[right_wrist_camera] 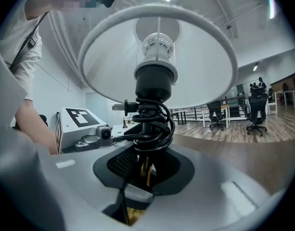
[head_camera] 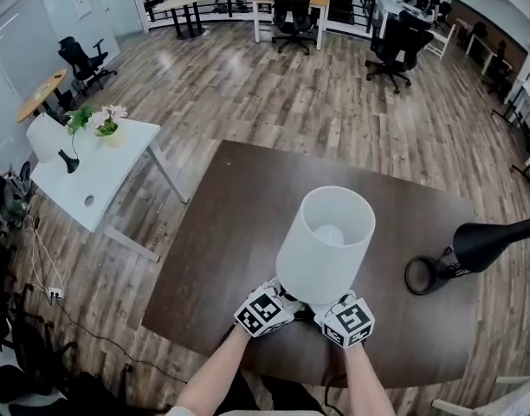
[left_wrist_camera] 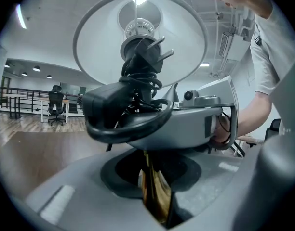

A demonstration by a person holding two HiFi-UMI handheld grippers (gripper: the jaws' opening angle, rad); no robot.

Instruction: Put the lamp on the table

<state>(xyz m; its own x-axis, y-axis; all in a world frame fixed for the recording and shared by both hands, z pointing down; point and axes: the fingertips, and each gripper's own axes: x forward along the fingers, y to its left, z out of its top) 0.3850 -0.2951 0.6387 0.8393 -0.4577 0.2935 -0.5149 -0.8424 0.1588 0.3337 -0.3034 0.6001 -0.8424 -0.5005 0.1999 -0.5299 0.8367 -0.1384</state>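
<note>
White-shaded lamp, black cord, brass stem; dark brown table beneath lamp; left gripper, right gripper: black-and-white square markers.

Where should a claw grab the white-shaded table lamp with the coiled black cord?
Probably the thin brass stem under the coiled black cord, coming level from the side: it is narrow and upright, while the white shade looks too wide for a claw.

Head view looks steeply down; both gripper views closely share the lamp.
</note>
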